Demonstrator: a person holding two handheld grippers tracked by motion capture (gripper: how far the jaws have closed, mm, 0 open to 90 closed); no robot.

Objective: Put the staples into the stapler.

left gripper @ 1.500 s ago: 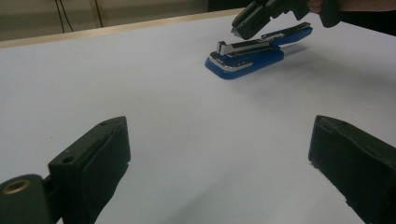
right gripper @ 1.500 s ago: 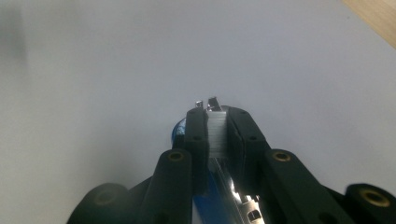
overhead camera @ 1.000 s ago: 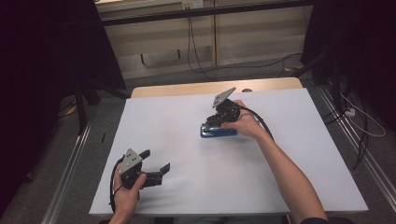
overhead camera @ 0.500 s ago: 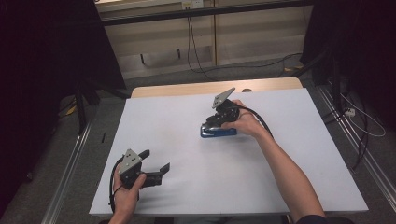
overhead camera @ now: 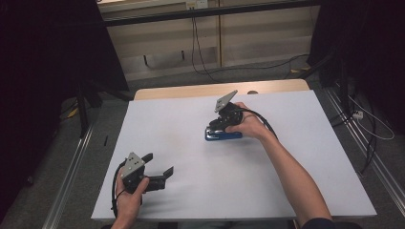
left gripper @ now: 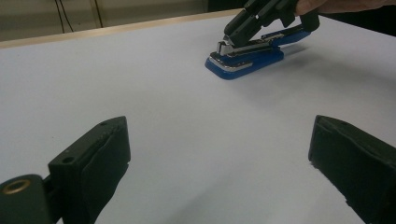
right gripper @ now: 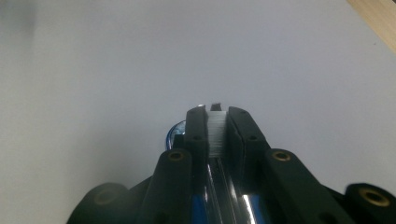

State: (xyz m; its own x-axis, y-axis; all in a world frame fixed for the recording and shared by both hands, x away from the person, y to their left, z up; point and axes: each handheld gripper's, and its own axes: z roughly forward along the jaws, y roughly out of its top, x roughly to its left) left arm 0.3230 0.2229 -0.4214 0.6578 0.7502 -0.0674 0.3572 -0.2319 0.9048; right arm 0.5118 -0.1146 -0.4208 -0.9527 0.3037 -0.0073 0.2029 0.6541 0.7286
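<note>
A blue stapler (overhead camera: 224, 136) with a silver metal top lies flat near the middle of the white table (overhead camera: 286, 186). My right gripper (overhead camera: 216, 128) comes down on it from behind, shut on the front end of its upper arm. In the left gripper view the stapler (left gripper: 247, 58) lies far ahead with the right gripper (left gripper: 231, 41) clamped on top. In the right gripper view the right gripper (right gripper: 216, 114) pinches a pale strip of the stapler (right gripper: 217, 135). My left gripper (overhead camera: 160, 163) hovers open near the table's front left, and in its own view the left gripper (left gripper: 219, 154) has nothing between its jaws.
A wooden strip (overhead camera: 191, 90) runs along the table's far edge. Beyond it, cables (overhead camera: 200, 57) trail over the floor below a pale wall. Metal rails (overhead camera: 71, 167) run along both sides of the table. The white surface is bare around the stapler.
</note>
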